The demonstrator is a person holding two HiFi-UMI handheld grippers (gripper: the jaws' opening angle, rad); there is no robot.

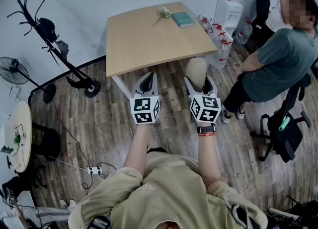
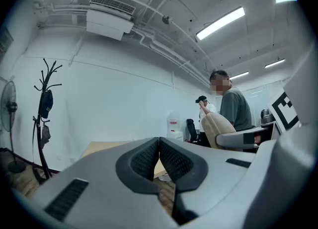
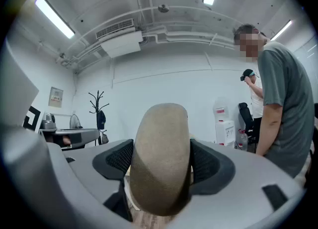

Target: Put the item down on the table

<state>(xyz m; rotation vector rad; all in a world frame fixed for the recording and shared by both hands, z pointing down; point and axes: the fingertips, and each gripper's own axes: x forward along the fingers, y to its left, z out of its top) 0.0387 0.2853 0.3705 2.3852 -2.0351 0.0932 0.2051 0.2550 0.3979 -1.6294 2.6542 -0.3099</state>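
A beige, rounded, suede-like item (image 3: 161, 156) stands on end between the jaws of my right gripper (image 3: 161, 166), and both ribbed pads press on its sides. In the head view the beige item (image 1: 196, 72) rises from my right gripper (image 1: 198, 85) just short of the near edge of the light wooden table (image 1: 149, 41). My left gripper (image 1: 145, 85) hovers beside it to the left, also at the table's near edge. Its pads (image 2: 147, 159) meet with nothing between them in the left gripper (image 2: 159, 159) view.
On the table's far side lie a teal book (image 1: 183, 19) and a small flower sprig (image 1: 164, 12). A person in a grey shirt (image 1: 278, 64) stands to the right by office chairs (image 1: 285, 123). Water bottles (image 1: 221, 39) sit at the table's right corner. A coat stand (image 1: 54, 49) is left.
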